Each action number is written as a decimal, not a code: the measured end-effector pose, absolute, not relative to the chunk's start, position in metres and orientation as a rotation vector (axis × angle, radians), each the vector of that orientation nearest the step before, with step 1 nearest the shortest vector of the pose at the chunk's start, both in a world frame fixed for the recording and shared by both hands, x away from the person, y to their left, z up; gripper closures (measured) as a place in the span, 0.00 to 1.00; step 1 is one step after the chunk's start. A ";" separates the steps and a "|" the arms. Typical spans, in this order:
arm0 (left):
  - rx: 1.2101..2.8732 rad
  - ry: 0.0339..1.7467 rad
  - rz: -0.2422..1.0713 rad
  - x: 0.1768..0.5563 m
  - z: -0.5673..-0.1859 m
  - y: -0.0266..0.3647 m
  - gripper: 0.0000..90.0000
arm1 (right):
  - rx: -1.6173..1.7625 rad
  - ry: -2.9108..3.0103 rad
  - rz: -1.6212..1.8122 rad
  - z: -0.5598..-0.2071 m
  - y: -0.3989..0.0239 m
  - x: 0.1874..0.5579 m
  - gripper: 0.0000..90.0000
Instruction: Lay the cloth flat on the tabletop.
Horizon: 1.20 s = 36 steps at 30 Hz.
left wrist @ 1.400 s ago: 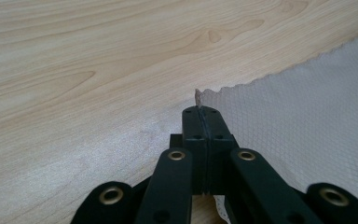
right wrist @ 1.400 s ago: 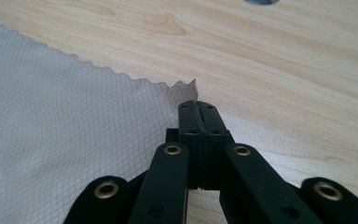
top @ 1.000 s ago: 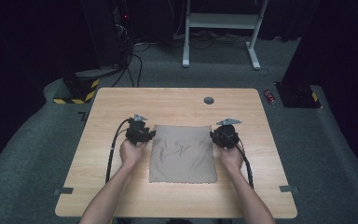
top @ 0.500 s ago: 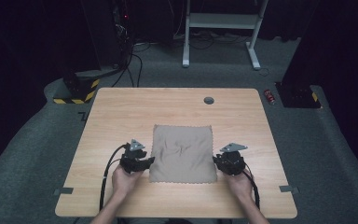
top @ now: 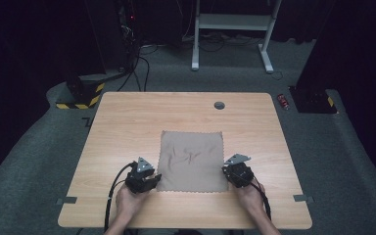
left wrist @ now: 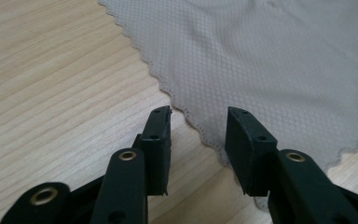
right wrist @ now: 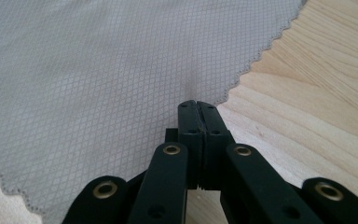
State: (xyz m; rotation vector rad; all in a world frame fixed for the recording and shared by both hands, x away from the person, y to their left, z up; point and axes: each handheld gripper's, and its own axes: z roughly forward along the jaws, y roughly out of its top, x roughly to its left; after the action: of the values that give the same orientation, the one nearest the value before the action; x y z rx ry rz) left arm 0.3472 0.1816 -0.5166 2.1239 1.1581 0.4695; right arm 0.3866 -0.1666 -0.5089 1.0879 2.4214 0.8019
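At the near left corner of the flat grey scallop-edged cloth on the light wooden table, our left gripper stands open, having just narrowed; our right gripper has just pinched the cloth's near right corner.

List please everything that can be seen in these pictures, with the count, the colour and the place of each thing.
cloth: one, grey-brown, scalloped edge, flat on the near middle of the table
table: one, light wood, centre of the high view
round plug: one, dark grey, in the table top near the far edge
white frame: one, on the floor behind the table
striped block: one, black and yellow, on the floor at the far left corner
small can: one, red, on the floor at the far right corner
left gripper: one, black, jaws apart, astride the cloth's near left corner
right gripper: one, black, jaws closed on the cloth's near right edge
hands: two, at the near table edge
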 end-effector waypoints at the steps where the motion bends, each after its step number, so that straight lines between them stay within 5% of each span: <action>1: 2.121 1.169 0.466 0.346 -0.516 0.183 0.65 | 1.095 2.421 0.803 -0.509 -0.168 0.386 0.99; 8: 2.116 1.176 0.421 0.332 -0.515 0.187 0.62 | 1.129 2.379 0.856 -0.504 -0.177 0.371 0.87; 19: 2.155 1.115 0.427 0.320 -0.515 0.174 0.69 | 1.106 2.408 0.927 -0.511 -0.181 0.338 0.82; 28: 2.164 1.078 0.354 0.320 -0.514 0.176 0.99 | 1.072 2.447 0.922 -0.513 -0.178 0.337 0.97; 36: 2.158 1.064 0.306 0.313 -0.513 0.181 1.00 | 1.050 2.457 0.909 -0.511 -0.177 0.333 0.99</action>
State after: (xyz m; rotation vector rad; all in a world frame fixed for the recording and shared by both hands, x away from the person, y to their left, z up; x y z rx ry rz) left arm 0.3130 0.1805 -0.5129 2.1577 1.0644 0.3058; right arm 0.3326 -0.1775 -0.5109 1.0501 2.4569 0.9089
